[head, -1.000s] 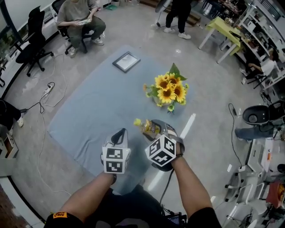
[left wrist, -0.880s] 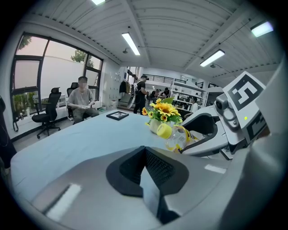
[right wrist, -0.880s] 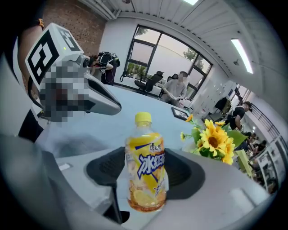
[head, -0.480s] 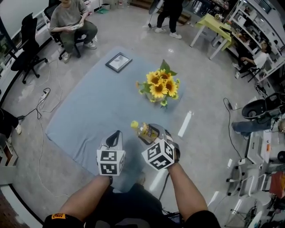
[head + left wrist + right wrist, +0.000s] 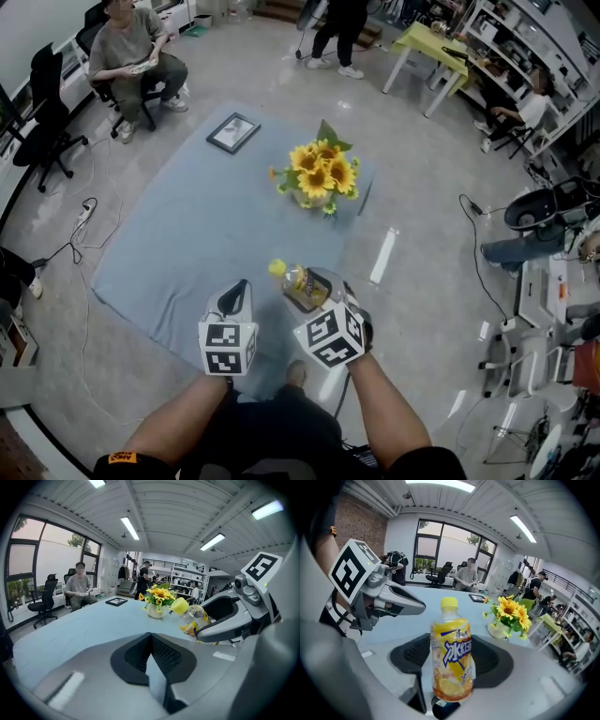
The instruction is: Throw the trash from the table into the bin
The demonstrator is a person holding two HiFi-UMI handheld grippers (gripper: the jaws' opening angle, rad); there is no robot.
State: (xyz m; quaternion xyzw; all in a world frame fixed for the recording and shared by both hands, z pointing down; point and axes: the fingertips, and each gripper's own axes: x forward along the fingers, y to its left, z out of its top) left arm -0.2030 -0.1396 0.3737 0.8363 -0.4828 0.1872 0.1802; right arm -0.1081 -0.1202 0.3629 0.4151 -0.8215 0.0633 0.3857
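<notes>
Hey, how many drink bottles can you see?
1: a yellow-capped bottle, clamped in the right gripper. No other shows on the table, though the sunflowers could hide one.

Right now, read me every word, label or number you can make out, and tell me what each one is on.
"冰红茶": big characters on the label of the bottle.
Smaller print above them on that label: too blurred to read for sure.
Orange sleeve tag: too small to read.
Marker cubes: black-and-white patterns only, no words.
</notes>
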